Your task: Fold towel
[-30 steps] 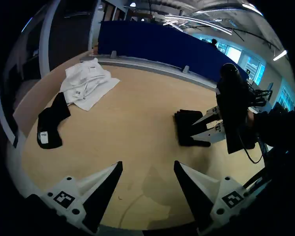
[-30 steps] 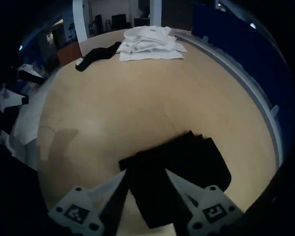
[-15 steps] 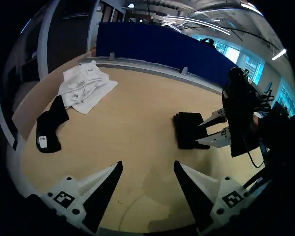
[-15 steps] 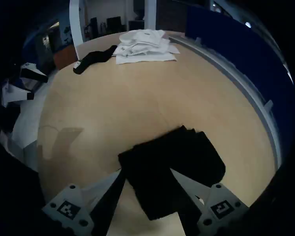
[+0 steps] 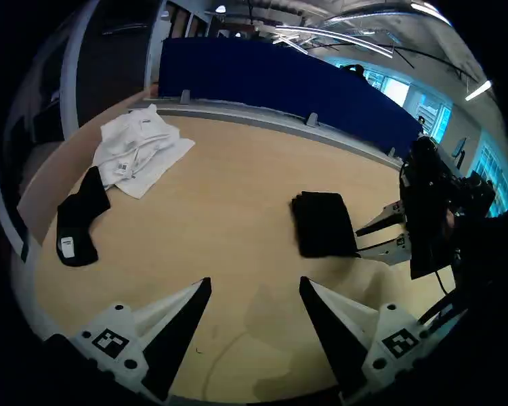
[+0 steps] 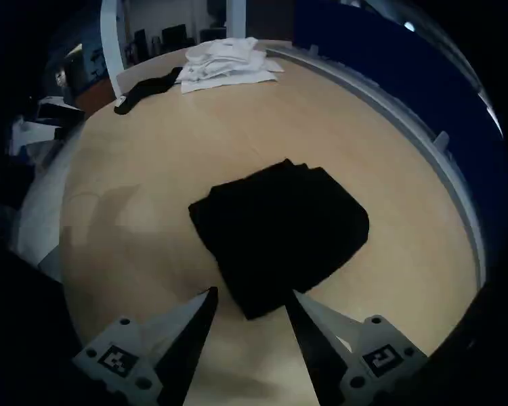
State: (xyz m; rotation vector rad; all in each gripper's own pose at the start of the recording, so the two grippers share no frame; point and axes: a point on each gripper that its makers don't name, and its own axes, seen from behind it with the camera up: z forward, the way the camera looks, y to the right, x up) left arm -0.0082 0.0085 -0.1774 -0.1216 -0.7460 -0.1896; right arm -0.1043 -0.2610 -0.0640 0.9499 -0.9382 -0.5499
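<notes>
A black towel (image 5: 322, 223) lies folded into a flat rectangle on the round wooden table (image 5: 234, 176). In the right gripper view the black towel (image 6: 281, 230) sits just ahead, its near corner reaching between the fingertips. My right gripper (image 6: 250, 294) is open and low over the table. From the left gripper view the right gripper (image 5: 379, 238) shows at the towel's right edge, a gloved hand behind it. My left gripper (image 5: 254, 283) is open over bare wood, well short of the towel.
A heap of white towels (image 5: 135, 145) lies at the table's far left, with a crumpled black cloth (image 5: 78, 216) beside it near the rim. A blue partition (image 5: 288, 81) runs behind the table. The white towels (image 6: 223, 57) sit far ahead of the right gripper.
My right gripper has drawn back off the black towel, which now lies flat ahead of its fingertips. The left gripper has hardly moved.
</notes>
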